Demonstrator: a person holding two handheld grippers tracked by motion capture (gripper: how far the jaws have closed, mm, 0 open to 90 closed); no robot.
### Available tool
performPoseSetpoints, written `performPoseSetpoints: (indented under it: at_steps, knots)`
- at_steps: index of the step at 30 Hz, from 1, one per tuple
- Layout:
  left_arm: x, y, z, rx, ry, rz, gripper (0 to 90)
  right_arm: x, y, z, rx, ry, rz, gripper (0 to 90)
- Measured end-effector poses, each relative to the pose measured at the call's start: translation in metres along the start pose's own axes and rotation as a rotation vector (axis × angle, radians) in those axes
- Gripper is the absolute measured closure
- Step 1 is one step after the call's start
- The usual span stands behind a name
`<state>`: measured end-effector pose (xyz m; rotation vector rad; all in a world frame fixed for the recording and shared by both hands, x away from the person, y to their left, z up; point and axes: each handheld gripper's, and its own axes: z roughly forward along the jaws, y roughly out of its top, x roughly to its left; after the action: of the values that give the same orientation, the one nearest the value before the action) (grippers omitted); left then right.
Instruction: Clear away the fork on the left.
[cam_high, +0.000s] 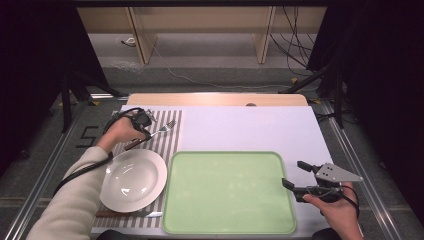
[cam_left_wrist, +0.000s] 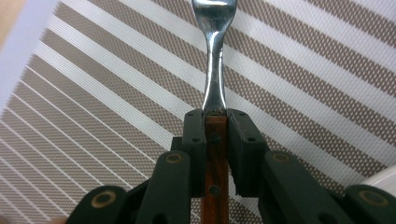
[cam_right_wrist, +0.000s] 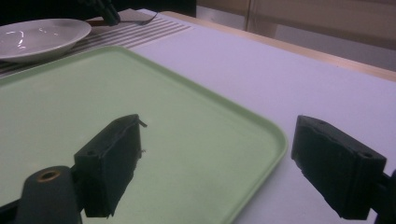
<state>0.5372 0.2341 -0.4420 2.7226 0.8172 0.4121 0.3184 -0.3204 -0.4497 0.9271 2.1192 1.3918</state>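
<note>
Overhead footage from the high view places the left gripper (cam_high: 145, 131) over a striped placemat (cam_high: 167, 140) at the table's left side, clamped on the brown handle of a fork (cam_high: 159, 131) whose tines point toward the table's middle. Just in front of it, nearer the person, a white plate (cam_high: 134, 179) rests on the same mat, and a knife (cam_high: 131, 214) lies at the plate's near edge, partly hidden beneath it. A pale green tray (cam_high: 229, 192) sits beside the plate on the white table cover (cam_high: 250, 127). The right gripper (cam_high: 300, 175) is held at the tray's right edge with its jaws spread and nothing between them. Seen in the left gripper view, both black jaws press against the sides of the fork's wooden handle (cam_left_wrist: 215, 158), right where the wood meets the metal neck, which runs up over the placemat's stripes (cam_left_wrist: 116, 93). Turning to the right gripper view, the right gripper (cam_right_wrist: 217, 165) stands wide apart above the tray's corner (cam_right_wrist: 261, 135), one jaw over the green surface and the other over the table cover; farther off stand the plate (cam_right_wrist: 42, 35) and the fork's tines (cam_right_wrist: 147, 20).
</note>
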Motion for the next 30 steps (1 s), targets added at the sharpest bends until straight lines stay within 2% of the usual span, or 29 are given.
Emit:
performPoseSetpoints:
  at_steps: [2, 3, 4, 6, 7, 8, 9, 11, 12, 13, 15, 16, 17, 18, 19, 20, 21, 23, 24, 30]
  knots:
    - [-0.001, 0.004, -0.007, -0.018, 0.013, -0.011, 77.5, 0.000, 0.000, 0.000, 0.000, 0.000, 0.000, 17.0]
    - [-0.003, 0.010, -0.015, -0.040, 0.033, -0.023, 77.5, 0.000, 0.000, 0.000, 0.000, 0.000, 0.000, 17.0]
    - [-0.003, 0.010, -0.015, -0.040, 0.033, -0.023, 77.5, 0.000, 0.000, 0.000, 0.000, 0.000, 0.000, 17.0]
    - [-0.006, 0.016, -0.025, -0.063, 0.038, -0.053, 77.5, 0.000, 0.000, 0.000, 0.002, 0.000, 0.000, 17.0]
    - [-0.009, 0.020, -0.030, -0.076, 0.030, -0.070, 77.5, 0.000, 0.000, 0.000, 0.002, 0.000, -0.001, 17.0]
    - [-0.018, 0.026, -0.039, -0.108, 0.008, -0.085, 77.5, 0.000, 0.000, 0.000, 0.000, 0.000, 0.000, 17.0]
    - [-0.018, 0.026, -0.039, -0.108, 0.008, -0.085, 77.4, 0.000, 0.000, 0.000, 0.000, 0.000, 0.000, 17.0]
    - [-0.029, 0.031, -0.048, -0.144, -0.041, -0.120, 77.5, 0.000, 0.000, 0.000, -0.001, 0.000, -0.001, 17.0]
    - [-0.044, 0.035, -0.055, -0.161, -0.077, -0.151, 77.4, 0.000, 0.000, 0.000, 0.000, 0.001, -0.002, 17.0]
    - [-0.044, 0.035, -0.055, -0.161, -0.077, -0.151, 77.4, 0.000, 0.000, 0.000, 0.000, 0.001, -0.002, 17.0]
    - [-0.061, 0.038, -0.058, -0.169, -0.088, -0.185, 77.5, 0.000, 0.000, 0.000, 0.000, 0.001, -0.002, 17.0]
    - [-0.079, 0.041, -0.059, -0.166, -0.102, -0.221, 77.4, 0.000, 0.000, 0.000, -0.001, 0.001, -0.003, 17.0]
    - [-0.088, 0.041, -0.059, -0.161, -0.107, -0.226, 77.4, 0.001, 0.000, 0.000, 0.000, 0.002, -0.003, 17.0]
    - [-0.088, 0.041, -0.059, -0.161, -0.107, -0.226, 77.5, 0.001, 0.000, 0.000, -0.002, 0.002, -0.004, 17.0]
    - [-0.096, 0.042, -0.059, -0.156, -0.112, -0.236, 77.4, 0.001, 0.000, 0.000, -0.004, 0.003, -0.004, 17.0]
    - [-0.111, 0.043, -0.059, -0.154, -0.133, -0.251, 77.4, 0.001, 0.000, 0.000, -0.002, 0.004, -0.005, 17.0]
    - [-0.111, 0.043, -0.059, -0.154, -0.133, -0.251, 77.4, 0.001, 0.000, 0.000, 0.000, 0.004, -0.006, 17.0]
    - [-0.128, 0.045, -0.057, -0.143, -0.134, -0.258, 77.4, 0.001, 0.000, 0.000, 0.000, 0.003, -0.006, 17.0]
    - [-0.128, 0.045, -0.057, -0.143, -0.134, -0.258, 77.4, 0.001, 0.000, 0.000, 0.000, 0.003, -0.006, 17.0]
    - [-0.153, 0.046, -0.053, -0.108, -0.157, -0.261, 77.4, 0.001, 0.000, 0.000, -0.001, 0.003, -0.004, 17.0]
